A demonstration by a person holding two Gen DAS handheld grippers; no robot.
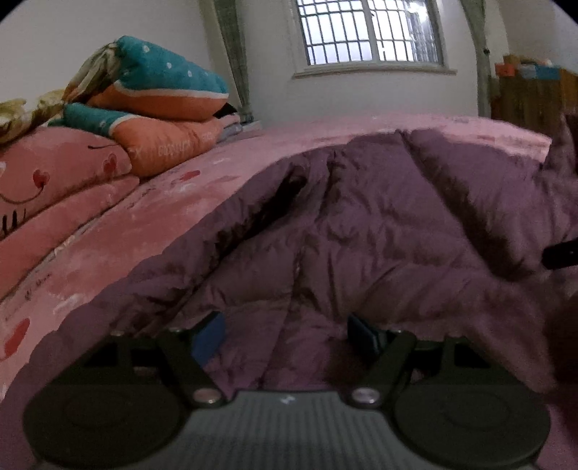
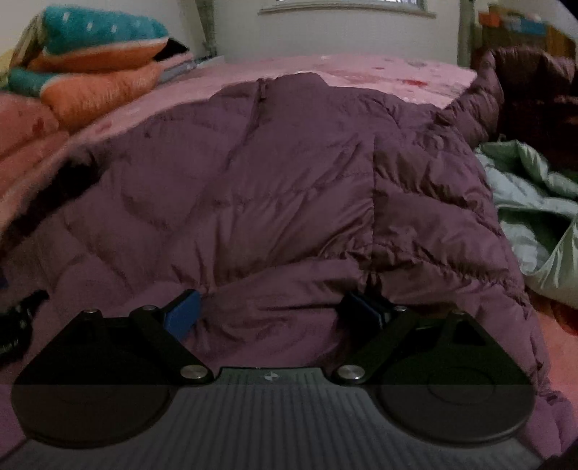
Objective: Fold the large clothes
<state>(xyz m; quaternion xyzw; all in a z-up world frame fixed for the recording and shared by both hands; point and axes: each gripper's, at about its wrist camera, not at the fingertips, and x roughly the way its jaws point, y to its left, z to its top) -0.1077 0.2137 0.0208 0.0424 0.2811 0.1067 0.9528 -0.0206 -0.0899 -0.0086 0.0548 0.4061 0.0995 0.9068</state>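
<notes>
Purple quilted down jacket (image 1: 379, 224) spread flat across pink bedspread (image 1: 151, 224), filling the near half of the bed; same jacket (image 2: 274, 173) in the right wrist view, one sleeve reaching toward the far right edge of the bed. Zip line running down the middle of the garment, away from the cameras.

Left gripper (image 1: 285, 338) low over the near hem of the jacket. Jaws spread wide, blue pads (image 1: 211, 336) well apart. Purple fabric visible between the pads, not pinched. Nothing held.

Right gripper (image 2: 278, 312) likewise low over the near hem, further toward the sleeve seam side. Jaws spread wide, blue pads (image 2: 182, 314) apart with fabric lying between them. No grip on the cloth visible.

Black object at the right edge of the left wrist view, partly cut off; identity unclear.

Stack of folded bedding at the far left of the bed: pink quilt (image 1: 54, 188) at the bottom, orange and teal pillows (image 1: 162, 108) on top. Pale green garment (image 2: 534, 202) crumpled just beside the right side of the jacket. Dark brown padded item (image 2: 534, 79) further back on the right. Barred window (image 1: 368, 32) in the far wall, curtains on both sides. Both views slightly blurred.
</notes>
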